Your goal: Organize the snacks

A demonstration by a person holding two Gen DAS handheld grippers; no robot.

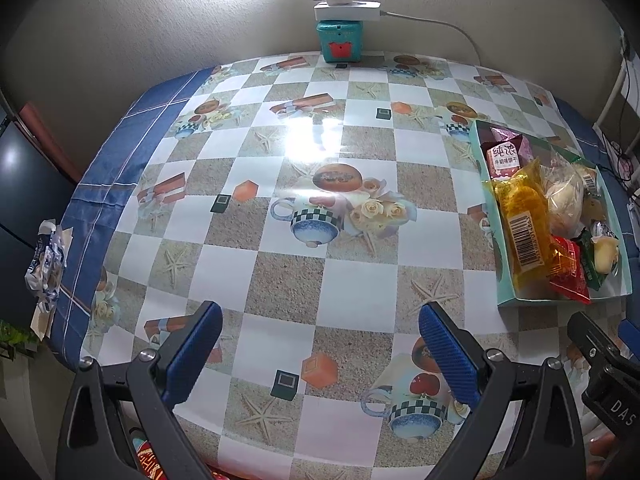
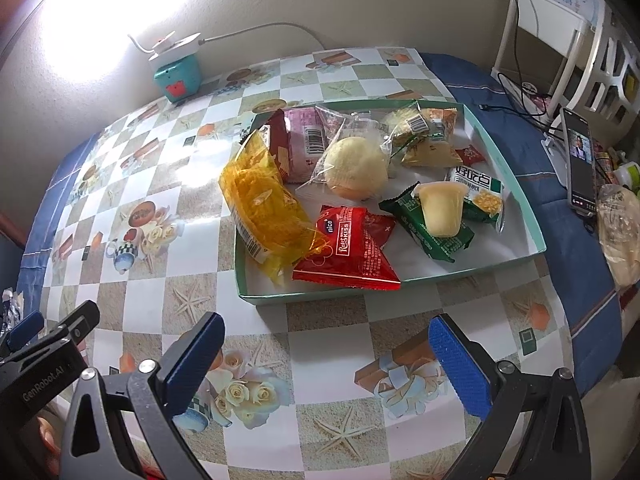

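Note:
A shallow teal box [image 2: 532,236] on the table holds several wrapped snacks: a yellow pack [image 2: 264,204], a red Kiss pack [image 2: 352,252], a round pale bun [image 2: 356,168], a jelly cup [image 2: 440,212] on a green pack, and a pink pack [image 2: 304,140]. The box also shows at the right of the left wrist view [image 1: 508,300]. My right gripper [image 2: 324,364] is open and empty, in front of the box. My left gripper [image 1: 316,356] is open and empty over the patterned tablecloth, left of the box.
A teal cube [image 1: 340,40] with a white power strip and lamp stands at the back by the wall. A crumpled wrapper [image 1: 46,256] lies at the left table edge. A phone [image 2: 578,168], cables and a bagged item [image 2: 620,232] lie right of the box.

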